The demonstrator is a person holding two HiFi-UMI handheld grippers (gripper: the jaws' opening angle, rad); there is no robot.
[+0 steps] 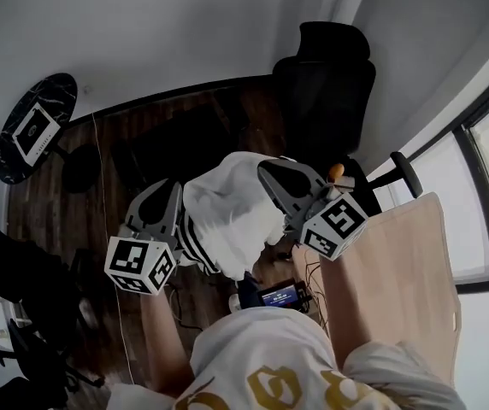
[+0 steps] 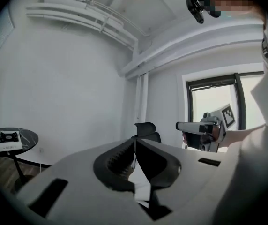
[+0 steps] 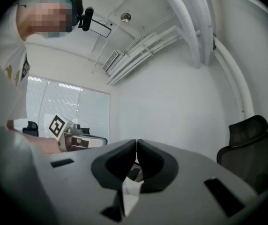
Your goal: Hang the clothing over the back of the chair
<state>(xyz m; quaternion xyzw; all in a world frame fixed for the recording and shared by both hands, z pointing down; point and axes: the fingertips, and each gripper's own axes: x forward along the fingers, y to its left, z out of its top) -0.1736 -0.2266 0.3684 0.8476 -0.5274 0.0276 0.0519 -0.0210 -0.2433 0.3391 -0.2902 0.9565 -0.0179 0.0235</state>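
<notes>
At frame centre, we find the white clothing (image 1: 227, 212) held aloft, with the left claw (image 1: 174, 190) and the right claw (image 1: 270, 171) each clamped on it. The black chair (image 1: 326, 92) stands at one o'clock.

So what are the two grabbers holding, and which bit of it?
Both hold the white garment. The left gripper pinches its left side and the right gripper its right side, with the cloth bunched between them.

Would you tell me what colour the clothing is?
White clothing with black-striped trim, best in the head view.
</notes>
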